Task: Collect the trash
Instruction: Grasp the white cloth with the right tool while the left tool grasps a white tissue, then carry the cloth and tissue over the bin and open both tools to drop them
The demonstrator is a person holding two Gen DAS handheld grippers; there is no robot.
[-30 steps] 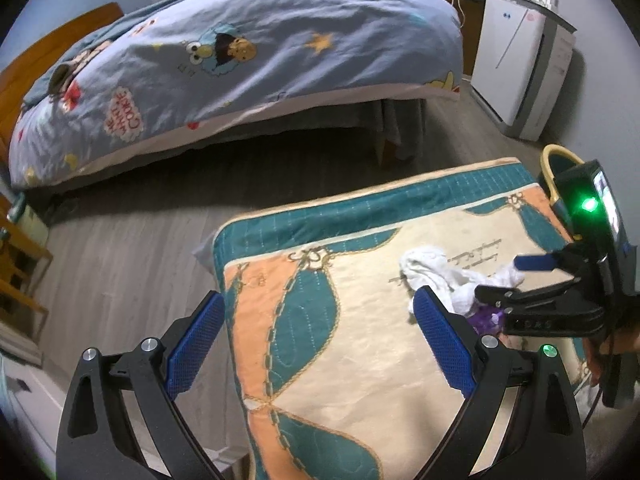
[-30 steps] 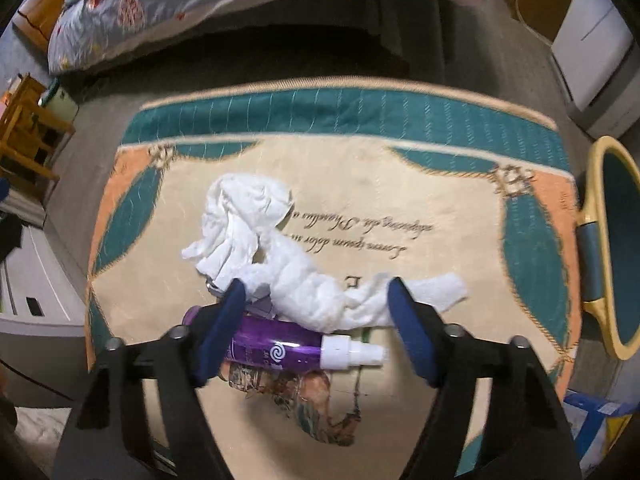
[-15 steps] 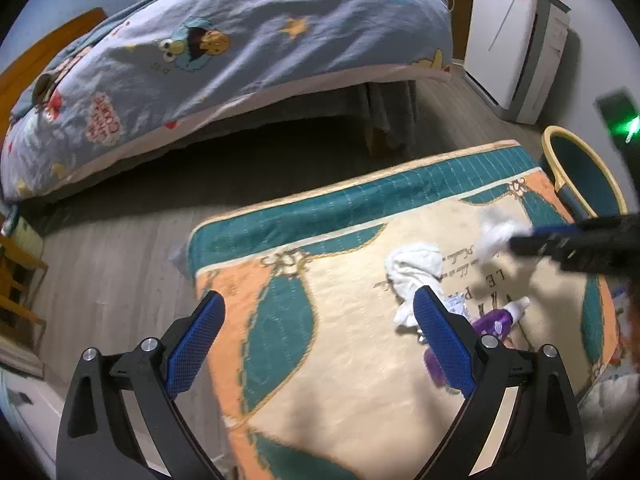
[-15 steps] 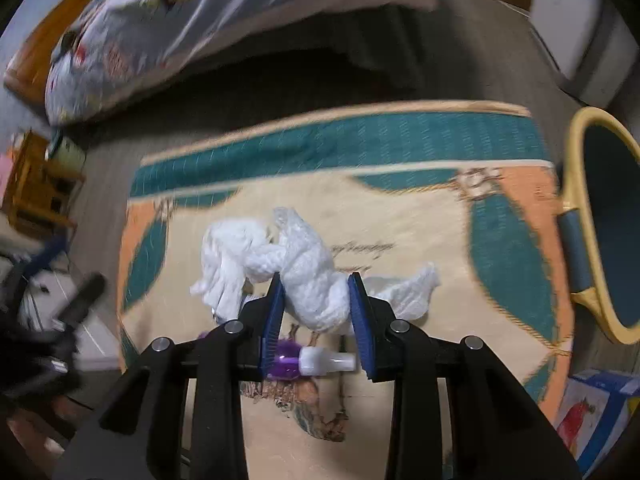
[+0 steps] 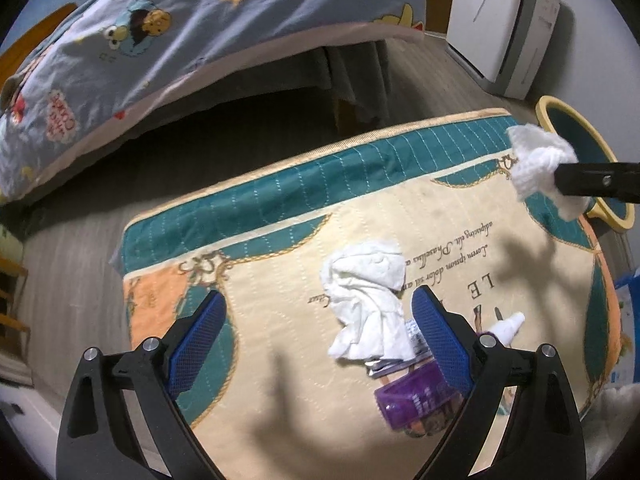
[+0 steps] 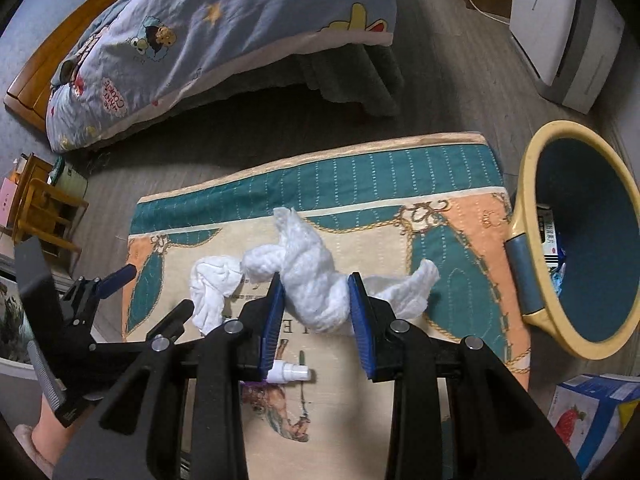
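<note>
A twisted white tissue wad [image 6: 316, 284] is pinched between the blue pads of the right gripper [image 6: 316, 312], its jaws having just been closing on it; it is held clear above the rug [image 6: 440, 248], near the yellow-rimmed bin [image 6: 528, 208]. The left gripper [image 5: 320, 344] is spread wide, nothing between its pads, above a second crumpled tissue [image 5: 368, 300] lying on the rug beside a purple spray bottle [image 5: 416, 400].

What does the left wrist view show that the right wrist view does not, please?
Only the left wrist view shows the purple spray bottle's body and the open left claw from behind. Only the right wrist view shows items inside the yellow-rimmed bin and a strawberry-printed box. Both show the mat, the loose tissue and the right claw clamping a tissue wad.
</note>
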